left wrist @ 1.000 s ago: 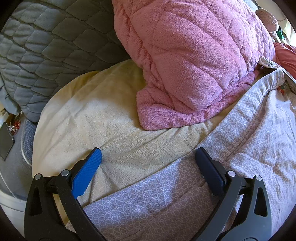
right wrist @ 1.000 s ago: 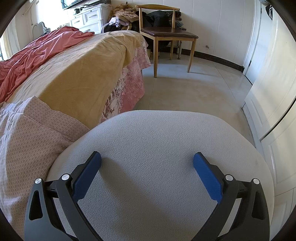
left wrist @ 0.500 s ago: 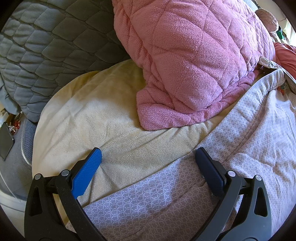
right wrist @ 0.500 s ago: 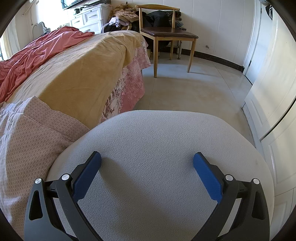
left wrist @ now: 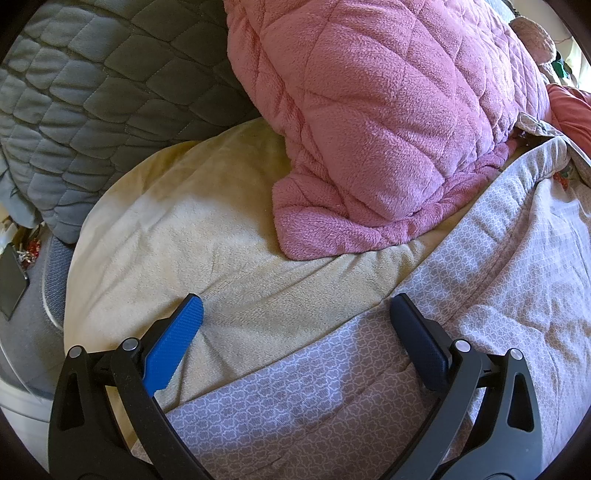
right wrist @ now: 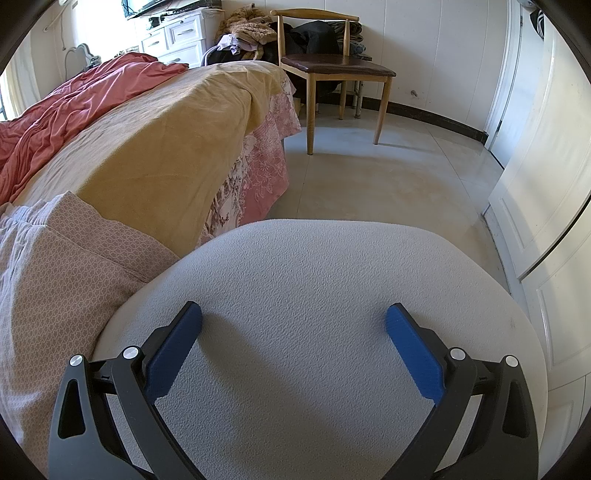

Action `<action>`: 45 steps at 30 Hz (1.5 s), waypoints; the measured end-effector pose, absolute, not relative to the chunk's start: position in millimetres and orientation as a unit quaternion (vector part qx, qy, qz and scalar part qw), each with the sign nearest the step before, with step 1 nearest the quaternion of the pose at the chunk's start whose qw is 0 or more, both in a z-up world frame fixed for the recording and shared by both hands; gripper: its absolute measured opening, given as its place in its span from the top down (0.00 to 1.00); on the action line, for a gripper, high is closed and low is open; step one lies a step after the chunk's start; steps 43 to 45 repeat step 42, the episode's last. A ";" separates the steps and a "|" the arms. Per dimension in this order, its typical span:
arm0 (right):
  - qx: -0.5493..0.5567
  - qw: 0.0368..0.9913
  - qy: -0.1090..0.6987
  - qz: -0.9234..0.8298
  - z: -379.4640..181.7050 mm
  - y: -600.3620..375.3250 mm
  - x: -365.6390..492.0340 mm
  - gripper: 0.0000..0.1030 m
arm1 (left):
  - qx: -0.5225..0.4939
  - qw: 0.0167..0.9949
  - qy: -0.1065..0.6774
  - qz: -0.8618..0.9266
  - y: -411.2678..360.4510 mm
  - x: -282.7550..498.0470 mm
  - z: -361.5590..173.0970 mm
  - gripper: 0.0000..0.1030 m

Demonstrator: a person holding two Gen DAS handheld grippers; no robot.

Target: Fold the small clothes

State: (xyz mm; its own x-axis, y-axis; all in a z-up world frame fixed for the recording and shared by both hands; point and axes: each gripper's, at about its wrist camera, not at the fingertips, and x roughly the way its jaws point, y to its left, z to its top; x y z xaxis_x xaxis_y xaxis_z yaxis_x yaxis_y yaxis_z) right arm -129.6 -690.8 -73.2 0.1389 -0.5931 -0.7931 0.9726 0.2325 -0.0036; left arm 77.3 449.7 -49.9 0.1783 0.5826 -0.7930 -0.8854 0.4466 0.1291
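- Bed (right wrist: 155, 147) under a mustard-yellow fleece cover fills the left half of the right wrist view, with a pink floral valance (right wrist: 258, 170) hanging at its side down to the grey floor (right wrist: 388, 184).
- Coral-red crumpled blanket (right wrist: 74, 114) lies along the far side of the bed.
- Quilted pink plush blanket (left wrist: 388, 122) is heaped on the yellow cover in the left wrist view, with a quilted grey blanket (left wrist: 92, 96) beside it to the left.
- Small garment of pale pink-grey cotton with a white lattice print (left wrist: 480, 295) lies spread and wrinkled on the bed, its edge running diagonally under the left tongs (left wrist: 295, 328); in the right wrist view it drapes at the near edge of the bed.
- Rounded grey textured seat cushion (right wrist: 314, 295) sits just beside the bed, under the right tongs (right wrist: 293, 332).
- Wooden chair with a dark brown seat (right wrist: 332, 66) stands by the white wall, near a pile of clothes (right wrist: 247, 33).
- Left tongs are spread wide and hold nothing, one blue pad over the yellow cover, the other over the garment.
- Right tongs are spread wide too, empty, above the cushion.
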 end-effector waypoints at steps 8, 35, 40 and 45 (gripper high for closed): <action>0.272 0.704 0.348 -0.556 -73.2 -690.7 -129.7 0.04 | -0.185 0.745 0.410 0.493 449.8 77.8 -50.4 0.08; 0.273 0.704 0.348 -0.556 -73.2 -690.7 -129.7 0.04 | -0.181 0.743 0.408 0.498 448.7 83.7 -59.5 0.08; 0.273 0.704 0.348 -0.556 -73.2 -690.6 -129.7 0.04 | -0.173 0.740 0.412 0.502 445.5 87.3 -59.9 0.08; 0.273 0.704 0.348 -0.556 -73.2 -690.7 -129.6 0.04 | -0.175 0.740 0.412 0.502 444.8 88.9 -59.5 0.08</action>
